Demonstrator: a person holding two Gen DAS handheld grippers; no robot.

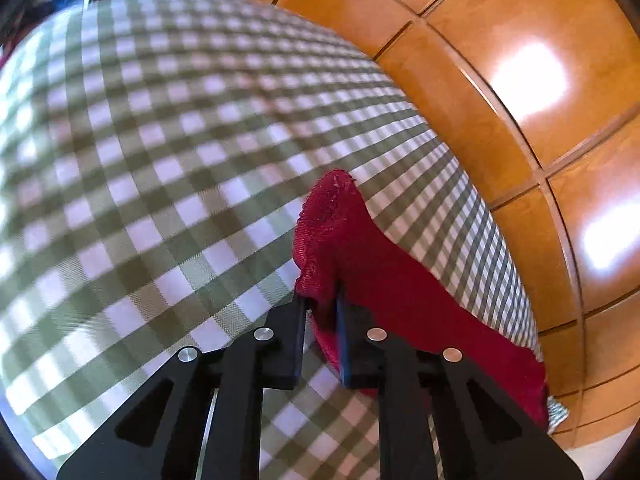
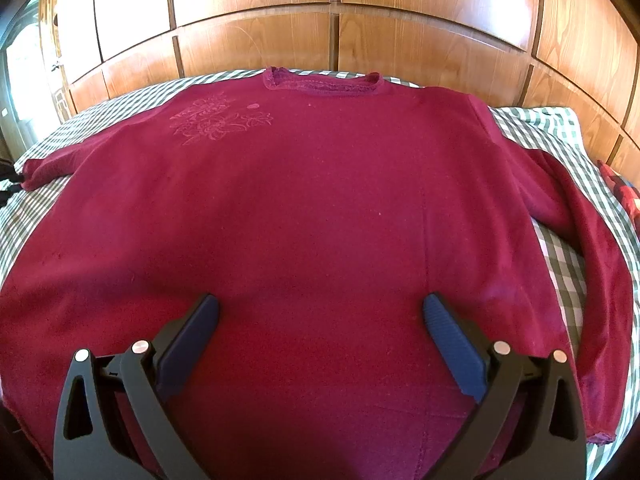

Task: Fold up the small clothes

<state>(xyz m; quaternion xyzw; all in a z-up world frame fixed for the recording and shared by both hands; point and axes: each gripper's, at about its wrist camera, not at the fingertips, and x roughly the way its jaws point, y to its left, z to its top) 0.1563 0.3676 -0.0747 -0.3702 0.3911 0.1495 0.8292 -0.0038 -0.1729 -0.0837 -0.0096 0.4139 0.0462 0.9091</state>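
A dark red sweater [image 2: 312,208] lies flat on the green-checked bedspread [image 2: 560,132], neck at the far side, with a faint floral print near its left shoulder. My right gripper [image 2: 320,312] is open and empty, hovering over the sweater's lower body. The sweater's right sleeve [image 2: 600,272] trails down the right side. In the left wrist view my left gripper [image 1: 322,300] is shut on the cuff of the sweater's left sleeve [image 1: 384,276], holding it just above the bedspread [image 1: 160,160].
Glossy wooden wardrobe panels [image 2: 320,20] stand right behind the bed and also show in the left wrist view [image 1: 520,80]. A red-and-black plaid item [image 2: 620,192] lies at the bed's right edge. The bed edge runs close behind the sleeve.
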